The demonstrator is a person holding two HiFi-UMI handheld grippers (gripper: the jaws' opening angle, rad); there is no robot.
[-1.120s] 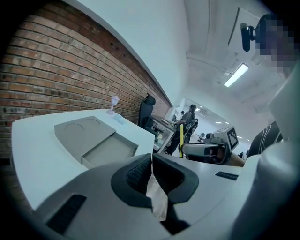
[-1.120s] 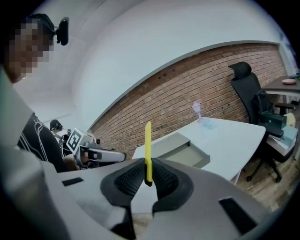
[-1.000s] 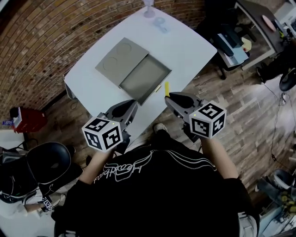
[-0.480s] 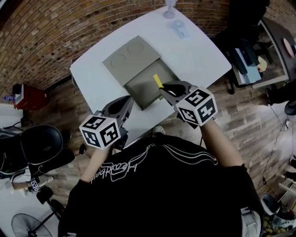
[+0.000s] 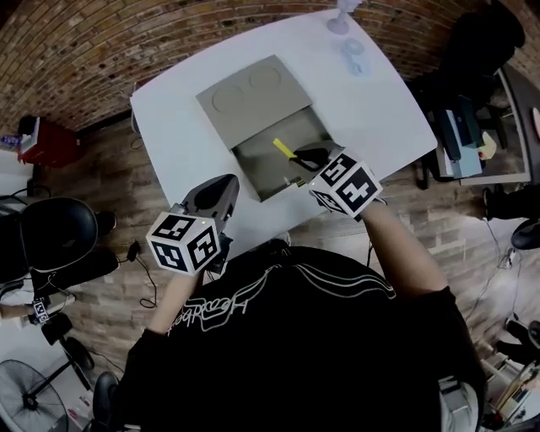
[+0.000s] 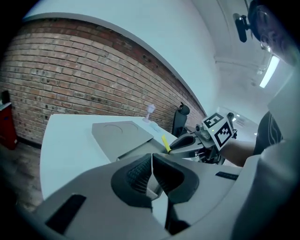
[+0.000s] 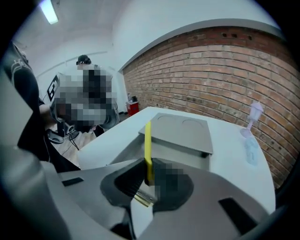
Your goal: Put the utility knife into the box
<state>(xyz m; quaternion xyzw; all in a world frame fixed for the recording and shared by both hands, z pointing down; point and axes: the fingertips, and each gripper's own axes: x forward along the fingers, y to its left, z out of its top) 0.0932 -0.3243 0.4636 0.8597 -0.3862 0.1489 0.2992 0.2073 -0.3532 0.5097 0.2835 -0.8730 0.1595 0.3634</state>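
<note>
We hold the right gripper (image 5: pixel 300 157) over the near right part of the open grey box (image 5: pixel 253 162), which sits on the white bench (image 5: pixel 181 139). Its fingers (image 7: pixel 123 183) are narrow and clamped on the yellow utility knife (image 7: pixel 148 145). The knife juts past the tips toward the far side, and a bit of metal shows at its near end between the pads. In the head view the knife sits above the inside of the box, pointing far and left. We cannot tell whether it touches the bottom.

The lid (image 5: pixel 251 93) lies open and flat on the far side of the box, with two round marks on it.

The left gripper (image 5: pixel 223 186) hangs at the near edge of the bench, left of the box and apart from it. Its fingers (image 6: pixel 135 174) are pressed together with nothing between them.

A small clear stemmed cup (image 5: pixel 342 18) stands at the far right corner of the bench, and a brick wall (image 7: pixel 225 70) runs behind.
</note>
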